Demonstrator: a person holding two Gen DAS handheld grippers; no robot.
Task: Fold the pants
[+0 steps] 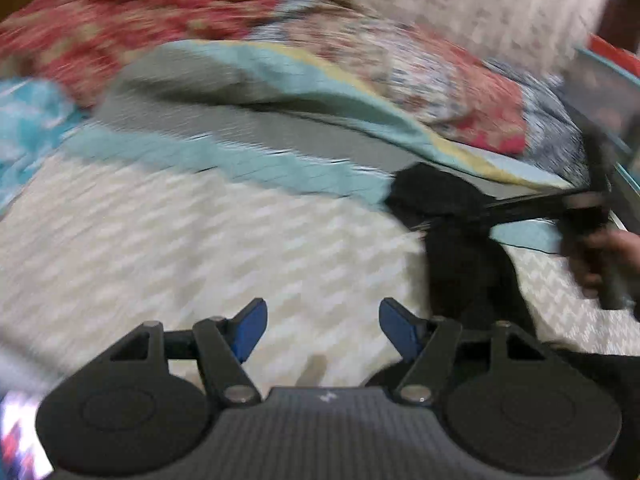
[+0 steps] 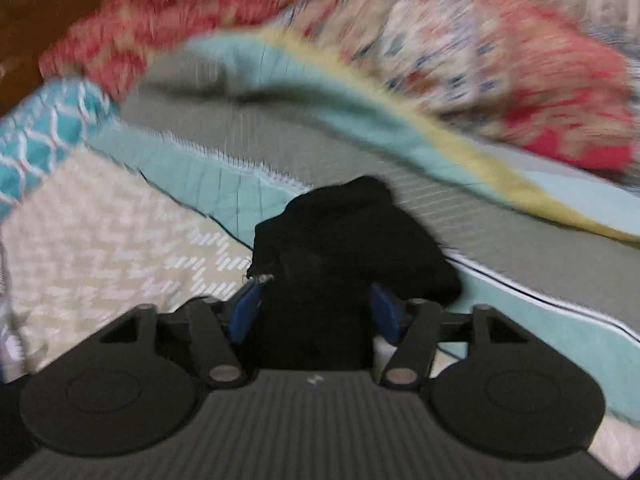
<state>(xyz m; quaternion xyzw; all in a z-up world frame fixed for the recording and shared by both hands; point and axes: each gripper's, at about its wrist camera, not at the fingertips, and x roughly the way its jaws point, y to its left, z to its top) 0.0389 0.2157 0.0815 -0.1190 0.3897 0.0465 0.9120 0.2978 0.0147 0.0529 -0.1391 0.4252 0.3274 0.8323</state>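
Note:
The black pants lie bunched on the bed, with their near part between the blue pads of my right gripper. Its jaws stand wide apart around the cloth, and blur hides whether the pads touch it. In the left wrist view the pants are a dark heap at the right. My left gripper hangs open to their left over the beige patterned bedspread, with nothing between its fingers. A person's hand holds the other gripper at the right edge.
A teal and grey quilt with a yellow edge lies folded behind the pants. Red floral bedding is piled beyond it. A turquoise patterned cloth sits at the left. Both views are motion-blurred.

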